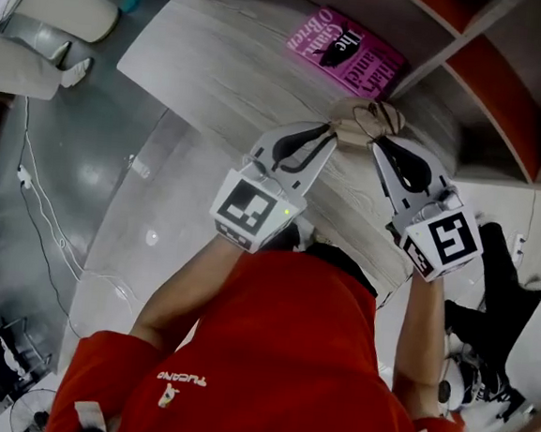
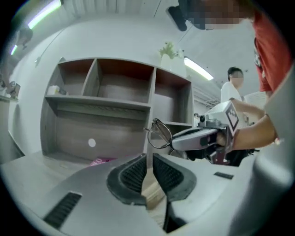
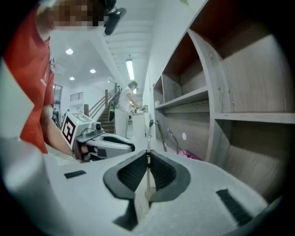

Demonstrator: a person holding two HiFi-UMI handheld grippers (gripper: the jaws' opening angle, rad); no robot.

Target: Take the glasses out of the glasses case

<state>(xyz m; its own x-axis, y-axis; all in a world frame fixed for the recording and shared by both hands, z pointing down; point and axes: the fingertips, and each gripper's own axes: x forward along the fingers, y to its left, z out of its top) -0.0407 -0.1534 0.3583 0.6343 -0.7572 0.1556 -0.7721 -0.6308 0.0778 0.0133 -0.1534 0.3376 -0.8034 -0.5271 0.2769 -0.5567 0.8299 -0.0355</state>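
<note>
Above the grey tabletop [image 1: 226, 75], in front of the open shelf unit [image 2: 101, 106], both tools were held up in the air by the person in the red shirt [image 1: 277, 352]. A pink book [image 1: 346, 50] lay flat on the tabletop beyond them, well apart from the work.

The left claw [image 1: 330, 133] was clenched, its pads drawn close on a tan edge that I judged to be the glasses case [image 1: 365, 120]. From the head view the case hung between the two claw tips, clear of the tabletop. The right claw [image 1: 376, 146] was clenched on a thin metal temple of the glasses [image 2: 160, 133]. From the left gripper view one wire-rimmed lens stood bare in the air just past the right claw's tip, so the glasses looked at least mostly out of the case. Whether the far end had fully cleared the case's mouth could not be told.

The step in hand seemed to be the final separation. To do it well, the right claw ought to hold firm on the temple without squeezing harder, since the wire is thin and would bend. The pull should run straight along the line of the case's mouth, with no twist, while the left claw held the case as an anchor. Both should move apart slowly and away from the shelf edge, so that the lenses struck nothing.
</note>
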